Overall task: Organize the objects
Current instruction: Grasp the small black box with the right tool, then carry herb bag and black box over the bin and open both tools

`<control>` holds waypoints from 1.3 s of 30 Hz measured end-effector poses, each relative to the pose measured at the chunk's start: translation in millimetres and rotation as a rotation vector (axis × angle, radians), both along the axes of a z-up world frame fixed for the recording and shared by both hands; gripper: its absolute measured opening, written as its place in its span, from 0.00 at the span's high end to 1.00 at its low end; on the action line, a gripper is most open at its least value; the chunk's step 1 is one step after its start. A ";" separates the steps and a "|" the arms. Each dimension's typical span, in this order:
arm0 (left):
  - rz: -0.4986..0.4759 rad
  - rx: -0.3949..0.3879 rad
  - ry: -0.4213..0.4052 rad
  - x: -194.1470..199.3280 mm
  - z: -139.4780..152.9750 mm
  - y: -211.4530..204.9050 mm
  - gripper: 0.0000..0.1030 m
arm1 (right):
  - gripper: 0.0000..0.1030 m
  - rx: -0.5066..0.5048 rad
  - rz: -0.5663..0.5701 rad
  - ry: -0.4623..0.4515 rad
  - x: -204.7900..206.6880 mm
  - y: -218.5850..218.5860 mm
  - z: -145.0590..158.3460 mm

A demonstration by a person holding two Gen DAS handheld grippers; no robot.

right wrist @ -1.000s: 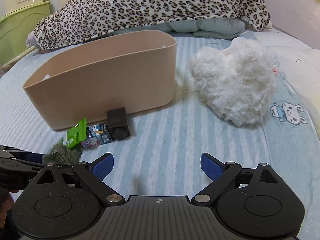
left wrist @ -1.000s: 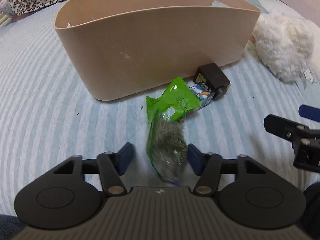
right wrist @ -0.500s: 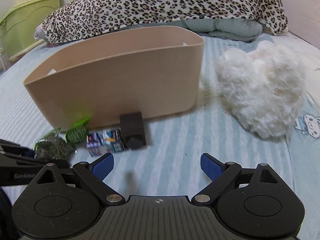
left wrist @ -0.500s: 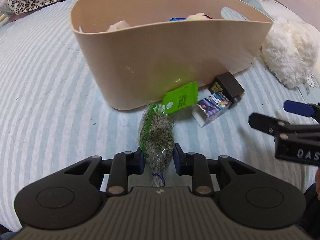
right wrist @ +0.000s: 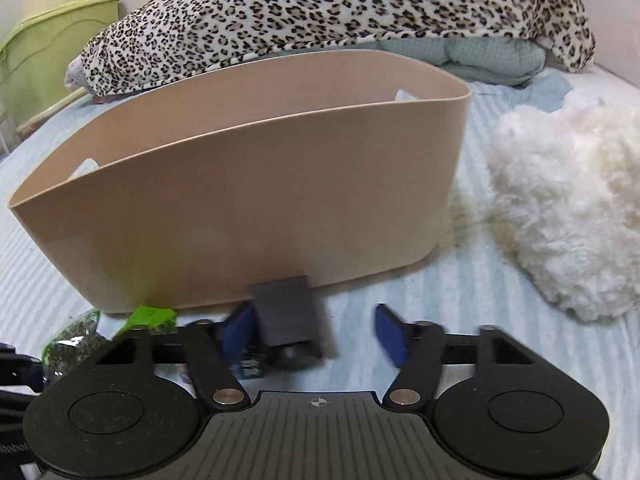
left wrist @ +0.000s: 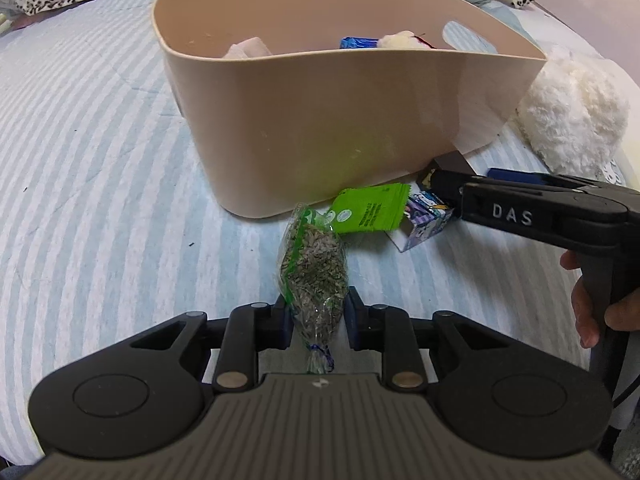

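- Your left gripper [left wrist: 315,318] is clenched on the tail end of the bag of dried herbs [left wrist: 314,270]. The hold sits low on the bag, so the heavy middle and the green header card [left wrist: 370,209] may droop or swing when you raise it. If it sags, it could catch on the near rim of the bin [left wrist: 360,92] instead of clearing it.
- The film looks thin and slippery, so a quick lift could let the bag slide out of the pads.
- Your right gripper [right wrist: 316,336] is released, jaws spread around the small black box [right wrist: 289,316]. The box stands against the bin's near wall, and the left pad looks close to it while the right pad is apart. Closing off-centre may push the box sideways or tip it.
- The small printed carton [left wrist: 426,222] lies just beside the black box. You may pinch or drag it along by accident.
- The bag is a clear pouch stuffed with grey-green flakes and knotted at the tail. It lies on the striped bed cover [left wrist: 100,200] in front of the bin.
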State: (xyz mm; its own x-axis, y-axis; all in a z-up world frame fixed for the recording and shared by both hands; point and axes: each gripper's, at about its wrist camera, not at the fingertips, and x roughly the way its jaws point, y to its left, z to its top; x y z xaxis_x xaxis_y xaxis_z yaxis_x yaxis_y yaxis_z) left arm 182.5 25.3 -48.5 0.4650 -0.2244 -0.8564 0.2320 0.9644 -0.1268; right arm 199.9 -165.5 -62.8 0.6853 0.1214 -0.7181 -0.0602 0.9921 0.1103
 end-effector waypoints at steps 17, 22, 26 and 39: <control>0.020 -0.058 -0.090 -29.5 43.3 24.9 0.75 | 0.71 0.041 -0.044 -0.066 -50.3 -13.3 36.9; 0.026 -0.061 -0.164 -37.8 69.7 29.4 0.75 | 0.71 0.055 -0.051 -0.135 -65.4 -17.9 69.4; 0.032 -0.066 -0.234 -38.6 92.7 29.9 0.75 | 0.71 0.065 -0.051 -0.204 -68.9 -19.1 96.1; 0.053 -0.011 -0.412 8.3 140.6 13.5 0.75 | 0.71 0.029 0.013 -0.327 -24.8 8.1 143.7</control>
State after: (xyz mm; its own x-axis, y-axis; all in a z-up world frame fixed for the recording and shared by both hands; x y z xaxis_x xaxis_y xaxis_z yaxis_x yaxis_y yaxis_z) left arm 190.9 38.8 92.1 0.7794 -0.1985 -0.5942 0.2151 0.9756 -0.0439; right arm 175.1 -157.4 80.9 0.8771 0.1489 -0.4566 -0.1096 0.9877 0.1117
